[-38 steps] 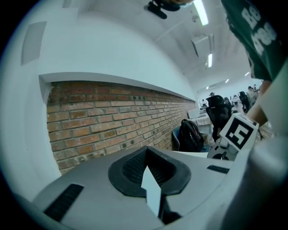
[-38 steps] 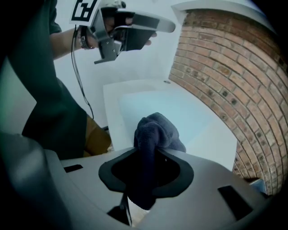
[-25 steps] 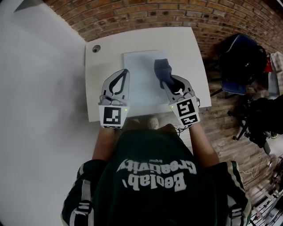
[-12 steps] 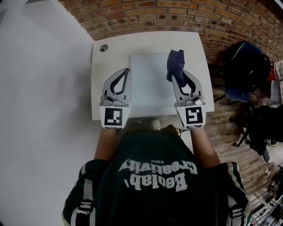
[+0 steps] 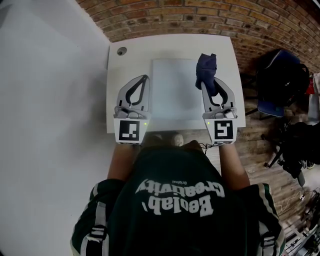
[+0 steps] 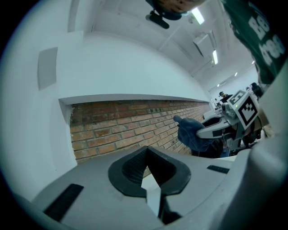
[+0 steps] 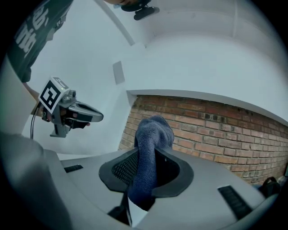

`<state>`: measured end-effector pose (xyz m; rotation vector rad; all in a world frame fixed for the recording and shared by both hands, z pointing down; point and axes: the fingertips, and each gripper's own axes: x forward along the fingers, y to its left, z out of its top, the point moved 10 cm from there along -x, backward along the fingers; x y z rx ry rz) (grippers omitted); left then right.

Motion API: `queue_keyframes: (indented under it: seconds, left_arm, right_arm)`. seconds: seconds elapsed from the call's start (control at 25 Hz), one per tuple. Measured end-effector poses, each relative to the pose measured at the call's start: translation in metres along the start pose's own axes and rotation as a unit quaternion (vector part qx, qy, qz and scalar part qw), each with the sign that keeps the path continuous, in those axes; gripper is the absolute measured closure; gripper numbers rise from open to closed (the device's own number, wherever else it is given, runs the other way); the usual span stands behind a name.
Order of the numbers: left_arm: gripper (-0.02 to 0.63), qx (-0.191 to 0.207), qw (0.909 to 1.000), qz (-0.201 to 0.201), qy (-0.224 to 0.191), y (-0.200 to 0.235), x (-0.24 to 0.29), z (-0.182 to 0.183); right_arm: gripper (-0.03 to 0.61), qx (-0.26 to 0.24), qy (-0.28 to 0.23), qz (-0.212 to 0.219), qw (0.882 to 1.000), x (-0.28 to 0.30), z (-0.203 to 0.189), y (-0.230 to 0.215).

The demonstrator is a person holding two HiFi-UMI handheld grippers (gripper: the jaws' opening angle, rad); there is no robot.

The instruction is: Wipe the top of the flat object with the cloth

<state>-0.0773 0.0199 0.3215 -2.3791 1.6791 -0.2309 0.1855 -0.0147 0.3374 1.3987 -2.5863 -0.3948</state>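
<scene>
Closest in, both grippers sit parallel, tips pointing to 12 o'clock. The left gripper [image 5: 143, 81] hasn't really budged over the last second. It's parked at the 9 o'clock edge of the flat object [image 5: 172, 95], jaws pressed together with nothing in them.

The right gripper [image 5: 208, 86] is where the change is. A second ago it was angled in toward 11 o'clock with the cloth [image 5: 205, 70] down on the white panel's middle-right. Now it's swung straight and slid out to the 3 o'clock edge, jaws clamped on the cloth. The cloth bunches up past the tips at about 1 o'clock of the panel, and in the right gripper view it sticks up in the air rather than lying flat.

So I'd say that stroke is over, either done or resetting for another pass.

Further out, the table [image 5: 131, 60] has a small grommet [image 5: 121, 50] at 11 o'clock, then there's brick [image 5: 200, 15].
</scene>
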Motion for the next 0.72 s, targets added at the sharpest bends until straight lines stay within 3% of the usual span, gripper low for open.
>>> queue_keyframes:
  seconds: [0.72]
  left_arm:
    - [0.618,-0.001,1.0,0.005,-0.001,0.0021,0.001,0.0014]
  right_arm:
    - [0.497,-0.007,-0.009,0.004,1.0,0.0038,0.0036,-0.0007]
